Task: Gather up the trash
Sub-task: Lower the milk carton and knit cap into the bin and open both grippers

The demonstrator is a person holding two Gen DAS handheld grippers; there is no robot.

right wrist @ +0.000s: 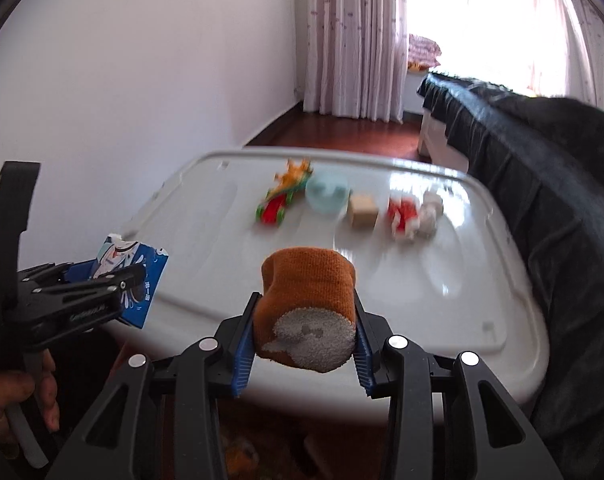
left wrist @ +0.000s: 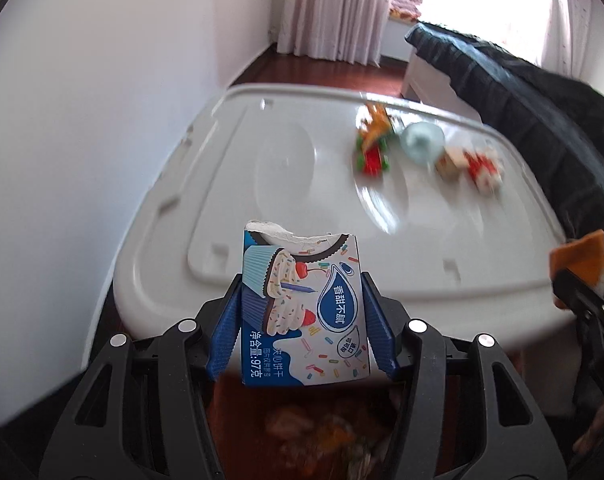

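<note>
Two items are in hand, so you're at the carry step: both pieces lifted, neither dropped off yet. No bin is clearly visible in either view. Something cluttered shows blurred on the floor below both grippers at frame bottom, but I can't tell what it is. Next move, as I judge it: locate the receptacle, bring each gripper over it, release one at a time.

Largest to smallest:

- White plastic lid (right wrist: 441,304) fills mid-frame in both views and serves as the work surface. Both grippers sit just off its near edge, at frame bottom.
- Left gripper (left wrist: 302,320): jaws pinching the torn cookie box (left wrist: 302,308) by its side faces, box upright, ripped end pointing away from you. In the right wrist view it sits at lower left, roughly level, your hand (right wrist: 18,404) on the handle.
- Right gripper (right wrist: 302,344): jaws pressed onto the rolled orange sock (right wrist: 307,312), grey toe end facing the camera. Soft, so expect it to cling on release.
- Still on the lid, upper centre to right, in a row: toy car (right wrist: 280,200), pale blue round thing (right wrist: 327,194), small tan box (right wrist: 363,210), red-and-white plush (right wrist: 405,214). All blurred; whether any counts as trash, can't tell.
</note>
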